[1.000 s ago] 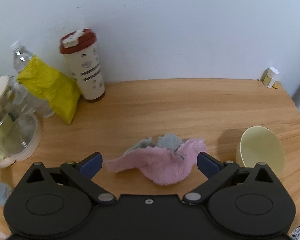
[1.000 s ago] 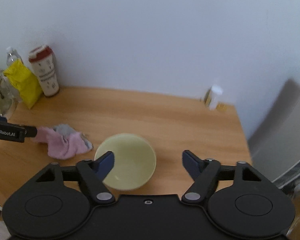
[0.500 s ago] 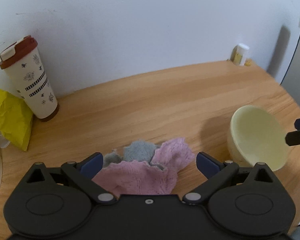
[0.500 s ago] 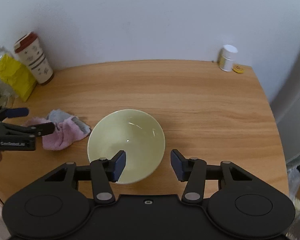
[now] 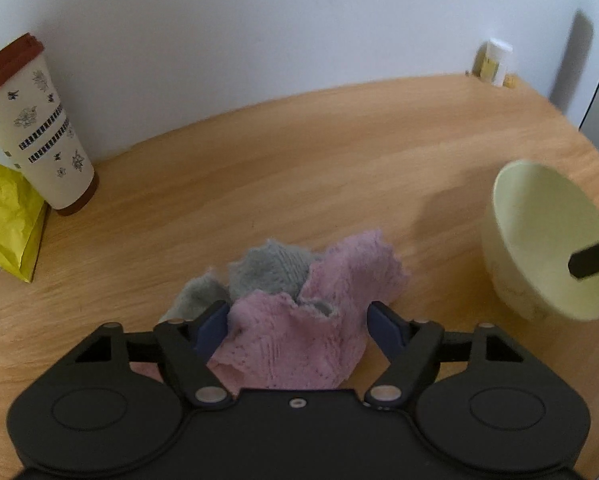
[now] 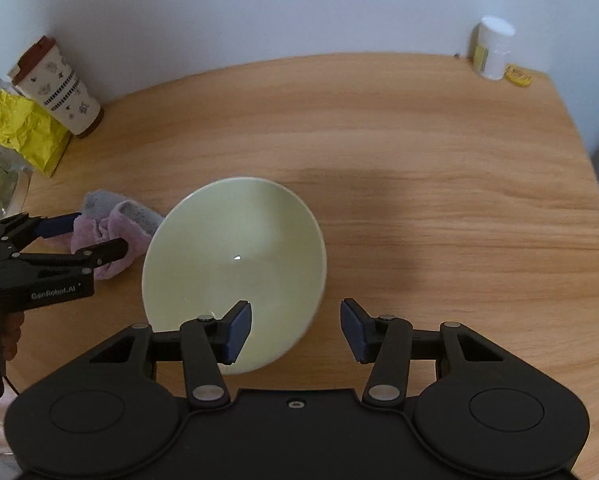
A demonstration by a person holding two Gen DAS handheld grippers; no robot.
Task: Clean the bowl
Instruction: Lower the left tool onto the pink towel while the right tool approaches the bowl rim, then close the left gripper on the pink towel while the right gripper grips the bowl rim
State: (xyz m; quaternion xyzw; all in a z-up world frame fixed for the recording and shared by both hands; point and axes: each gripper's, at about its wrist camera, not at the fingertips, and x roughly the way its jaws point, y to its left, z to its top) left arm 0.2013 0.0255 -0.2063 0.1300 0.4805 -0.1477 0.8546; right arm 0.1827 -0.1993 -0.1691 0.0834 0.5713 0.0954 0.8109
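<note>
A pale yellow-green bowl stands on the wooden table; it also shows at the right of the left wrist view. My right gripper is open, with its left finger over the bowl's near rim and its right finger outside the rim. A crumpled pink and grey cloth lies on the table to the left of the bowl. My left gripper is open, its fingers on either side of the cloth.
A white travel cup with a brown lid and a yellow bag stand at the back left by the wall. A small white bottle stands at the back right corner. The table edge runs along the right.
My left gripper has moved forward so the cloth now lies between its fingers, which have narrowed. My right gripper has come down over the bowl's near rim and narrowed.
</note>
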